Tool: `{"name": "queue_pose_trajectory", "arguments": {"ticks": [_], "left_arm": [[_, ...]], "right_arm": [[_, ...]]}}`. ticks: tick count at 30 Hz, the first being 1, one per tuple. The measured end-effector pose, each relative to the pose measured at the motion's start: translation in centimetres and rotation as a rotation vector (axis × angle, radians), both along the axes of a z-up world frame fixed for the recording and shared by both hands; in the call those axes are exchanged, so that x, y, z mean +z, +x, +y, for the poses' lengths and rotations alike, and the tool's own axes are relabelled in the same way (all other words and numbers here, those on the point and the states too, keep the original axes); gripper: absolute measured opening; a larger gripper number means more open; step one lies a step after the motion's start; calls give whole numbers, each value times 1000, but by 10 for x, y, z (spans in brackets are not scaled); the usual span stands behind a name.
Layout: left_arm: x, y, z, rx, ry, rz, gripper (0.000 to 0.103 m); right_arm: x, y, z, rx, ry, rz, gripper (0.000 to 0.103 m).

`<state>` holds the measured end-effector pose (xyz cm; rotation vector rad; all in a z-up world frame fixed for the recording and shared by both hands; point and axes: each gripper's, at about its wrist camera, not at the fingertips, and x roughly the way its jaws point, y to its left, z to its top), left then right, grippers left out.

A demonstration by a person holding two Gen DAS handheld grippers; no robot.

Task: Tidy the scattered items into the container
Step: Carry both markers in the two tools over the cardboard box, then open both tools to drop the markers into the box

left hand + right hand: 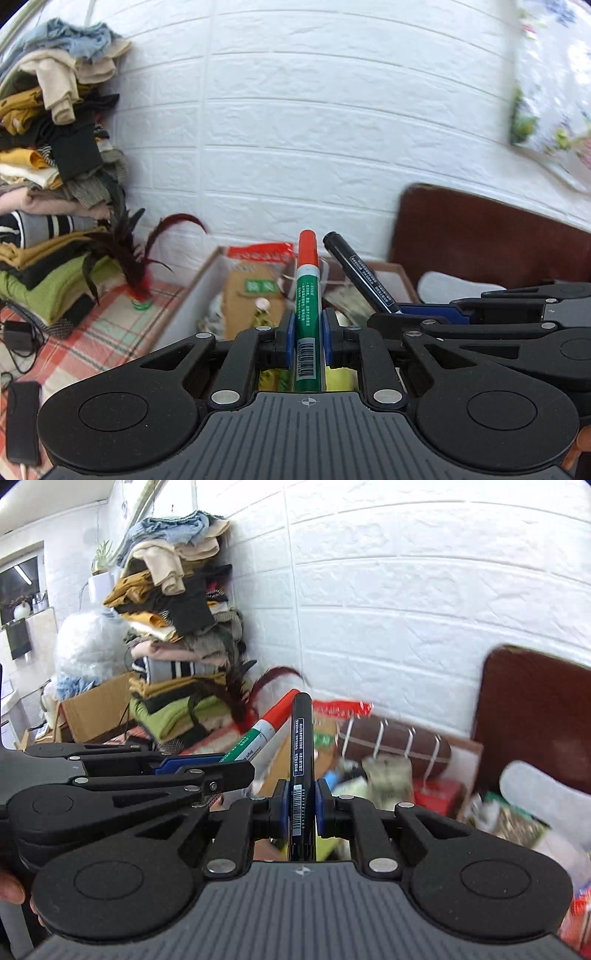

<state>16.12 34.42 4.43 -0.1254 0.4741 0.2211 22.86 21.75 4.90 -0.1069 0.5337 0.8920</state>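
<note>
Now both tools hold a marker over the box.

My left tool [306, 332] pinches a green marker [307, 314] with a red cap, its long axis running straight ahead along the fingers, cap end forward. My right tool [298, 805] pinches a black marker [302, 760] the same way, and the two tools sit close side by side, the markers' tips angling toward each other. Ahead and below lies the cardboard box [192, 295] on the checked bench [110, 332], already holding packets and a brown roll [395, 746]. Both markers point over its open top, so I judge a release from either would drop it in lengthwise; the left one looks nearer the box's left wall.
</note>
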Motion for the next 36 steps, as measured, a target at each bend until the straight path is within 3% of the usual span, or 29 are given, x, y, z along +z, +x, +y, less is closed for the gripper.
{"name": "queue_pose_trajectory", "arguments": {"ticks": [8,9,11,12,14,15,16,18,26,36], "left_arm": [[-24,33,44,32,16,38,13],[-28,36,48,38,16,40,34],[-39,40,56,68,20,61,50],[-45,41,60,88,19,74,67],[-55,39,71,104,-15,83,79],[-58,38,72,97,-27,90,79],[-62,37,74,91,-39,97,79],[-69,36,75,79,-56,111,79],[-70,36,53,62,-1,145,78],[-36,15,17,65,14,90,88]], "right_arm": [[-23,36,46,-37,14,68,17],[-28,39,51,-39,15,73,18],[-38,45,57,-49,0,72,19],[-44,48,59,-57,-13,72,26],[-51,53,54,-76,-27,75,42],[-55,55,51,-82,-29,78,55],[-57,56,47,-88,-27,82,57],[-60,57,43,-91,-27,89,56],[-63,53,34,-78,-31,114,55],[-38,37,-14,-109,77,78,83]]}}
